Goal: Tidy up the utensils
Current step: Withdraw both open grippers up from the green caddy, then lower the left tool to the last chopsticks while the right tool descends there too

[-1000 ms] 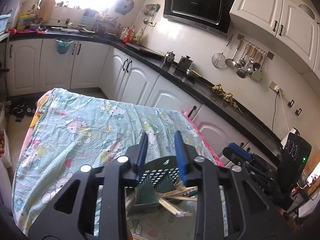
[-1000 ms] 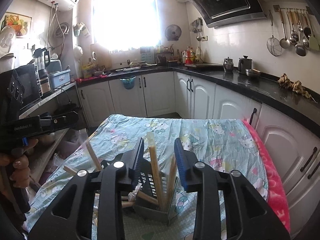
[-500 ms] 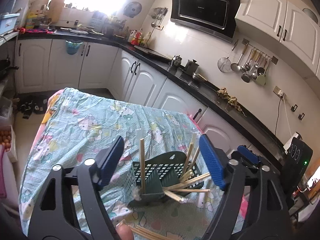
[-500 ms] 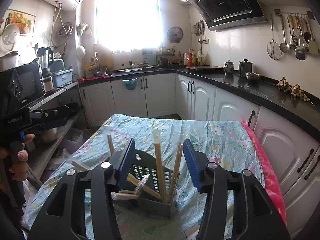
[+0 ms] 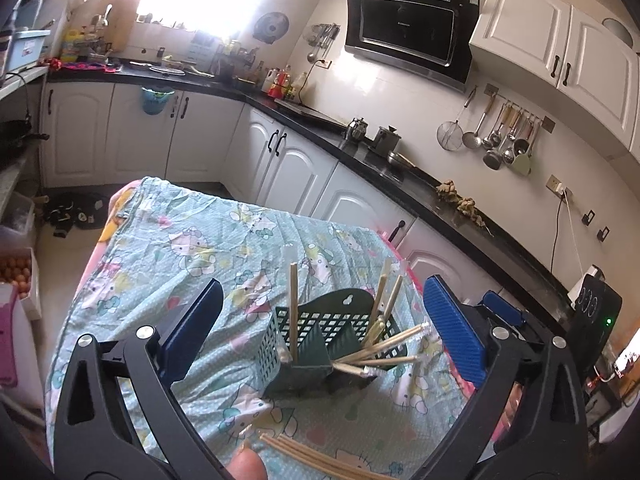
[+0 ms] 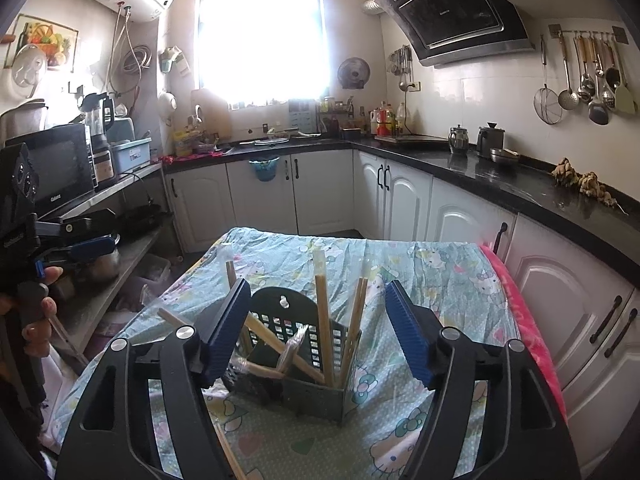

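Observation:
A dark green utensil basket (image 5: 316, 344) stands on the table with several wrapped wooden chopsticks (image 5: 294, 312) sticking up and out of it. It also shows in the right wrist view (image 6: 296, 364) with its chopsticks (image 6: 324, 340). My left gripper (image 5: 320, 320) is wide open and empty, above and in front of the basket. My right gripper (image 6: 316, 332) is wide open and empty, its fingers astride the basket from the other side. Loose chopsticks (image 5: 320, 456) lie on the cloth near my left gripper's base.
The table wears a light blue cartoon-print cloth (image 5: 192, 248) with a pink edge (image 6: 520, 320). Black counters and white cabinets (image 6: 460, 216) run along the wall. The left gripper's handle and hand (image 6: 36, 280) show at the right wrist view's left.
Both grippers have opened from nearly shut to wide open and pulled back up from the basket. The chopsticks now stand free in the basket.

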The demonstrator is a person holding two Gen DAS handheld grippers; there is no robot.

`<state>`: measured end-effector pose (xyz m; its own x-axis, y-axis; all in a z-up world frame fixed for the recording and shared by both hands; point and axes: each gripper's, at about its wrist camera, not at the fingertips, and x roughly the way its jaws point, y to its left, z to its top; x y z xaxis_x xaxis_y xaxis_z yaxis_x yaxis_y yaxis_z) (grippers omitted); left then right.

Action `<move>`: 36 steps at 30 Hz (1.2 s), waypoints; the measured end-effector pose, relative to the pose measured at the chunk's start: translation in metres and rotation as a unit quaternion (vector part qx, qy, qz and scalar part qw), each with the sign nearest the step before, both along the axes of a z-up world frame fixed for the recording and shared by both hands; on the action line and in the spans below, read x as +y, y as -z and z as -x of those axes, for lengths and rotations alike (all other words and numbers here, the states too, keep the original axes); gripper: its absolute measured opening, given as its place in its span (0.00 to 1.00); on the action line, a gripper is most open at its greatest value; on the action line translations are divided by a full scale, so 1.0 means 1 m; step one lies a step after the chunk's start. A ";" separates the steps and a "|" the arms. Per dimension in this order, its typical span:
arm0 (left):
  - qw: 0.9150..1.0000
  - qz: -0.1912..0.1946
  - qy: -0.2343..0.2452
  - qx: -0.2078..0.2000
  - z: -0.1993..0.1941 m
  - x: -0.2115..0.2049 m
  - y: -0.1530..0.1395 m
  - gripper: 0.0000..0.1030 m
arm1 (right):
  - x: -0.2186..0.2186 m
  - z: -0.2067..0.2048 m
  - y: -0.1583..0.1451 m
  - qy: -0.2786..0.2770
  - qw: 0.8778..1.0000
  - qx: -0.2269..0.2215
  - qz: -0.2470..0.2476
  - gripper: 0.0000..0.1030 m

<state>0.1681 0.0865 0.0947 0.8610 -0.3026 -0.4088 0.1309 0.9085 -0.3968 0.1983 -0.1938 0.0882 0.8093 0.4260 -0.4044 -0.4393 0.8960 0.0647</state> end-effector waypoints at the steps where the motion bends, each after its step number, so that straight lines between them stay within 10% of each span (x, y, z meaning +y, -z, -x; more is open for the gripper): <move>1: 1.000 -0.002 0.001 0.002 0.002 0.000 0.001 0.90 | -0.001 0.001 0.001 0.000 1.000 0.000 0.000 0.66; 36: 0.992 -0.031 -0.008 0.122 0.032 -0.005 0.098 0.89 | 0.038 0.048 0.080 -0.077 0.989 0.095 0.079 0.68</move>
